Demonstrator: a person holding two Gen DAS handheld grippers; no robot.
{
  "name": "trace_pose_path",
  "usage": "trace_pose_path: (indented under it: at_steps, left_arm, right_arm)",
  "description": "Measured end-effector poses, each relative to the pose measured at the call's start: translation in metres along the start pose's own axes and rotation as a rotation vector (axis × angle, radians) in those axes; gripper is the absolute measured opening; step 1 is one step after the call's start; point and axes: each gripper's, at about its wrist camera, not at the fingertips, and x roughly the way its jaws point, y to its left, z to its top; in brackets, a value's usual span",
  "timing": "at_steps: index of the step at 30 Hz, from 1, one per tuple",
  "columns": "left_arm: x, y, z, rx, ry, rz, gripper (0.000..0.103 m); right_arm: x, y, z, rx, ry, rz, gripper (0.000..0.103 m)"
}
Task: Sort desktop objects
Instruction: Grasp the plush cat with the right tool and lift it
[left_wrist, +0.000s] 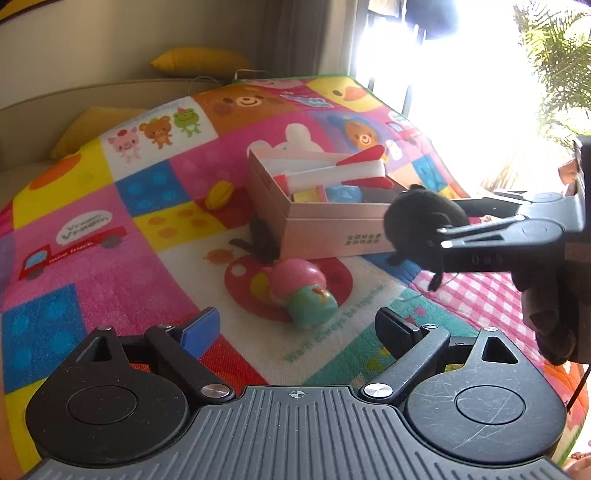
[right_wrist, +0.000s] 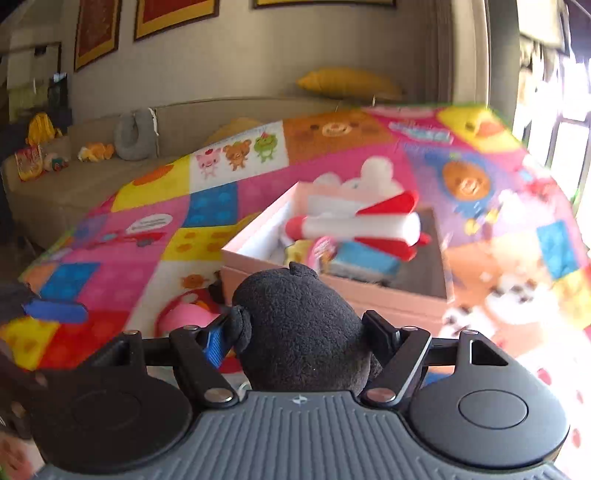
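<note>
Right gripper pinching black plush toy mid-body, aloft by pink box near mat centre. Plush soft, light, squashy; hold centrally. Left gripper spread, empty.

Black plush toy, perhaps over box.

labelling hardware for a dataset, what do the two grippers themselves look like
Both match: the left gripper and right gripper have a grey ribbed base with a small crosshair mark, two round black discs, black linkage arms with silver pins, one blue finger pad and one black pad. No sleeves visible.
</note>
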Motion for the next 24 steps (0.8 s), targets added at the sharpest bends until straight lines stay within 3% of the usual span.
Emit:
trace_pose_path:
  at_steps: [3, 6, 10, 13, 17, 24]
  left_arm:
    - [0.006, -0.007, 0.01, -0.022, -0.014, -0.011, 0.096]
    - [0.014, -0.018, 0.025, -0.033, -0.037, -0.002, 0.097]
    - [0.018, -0.035, 0.036, 0.011, -0.043, -0.013, 0.098]
    - [0.02, -0.048, 0.036, 0.049, -0.037, -0.018, 0.1]
    - [0.024, -0.057, 0.031, 0.061, -0.012, -0.03, 0.101]
    - [0.044, -0.075, 0.024, 0.104, 0.032, -0.047, 0.101]
  right_arm:
    - [-0.008, 0.009, -0.018, -0.231, -0.013, -0.177, 0.074]
    - [-0.007, 0.015, -0.036, -0.324, 0.054, -0.208, 0.075]
    - [-0.027, 0.025, -0.046, -0.294, 0.045, -0.09, 0.085]
    - [-0.046, 0.029, -0.045, -0.211, 0.011, 0.052, 0.092]
    - [-0.061, 0.027, -0.043, -0.112, 0.026, 0.259, 0.092]
    - [-0.079, 0.021, -0.055, -0.078, 0.042, 0.366, 0.092]
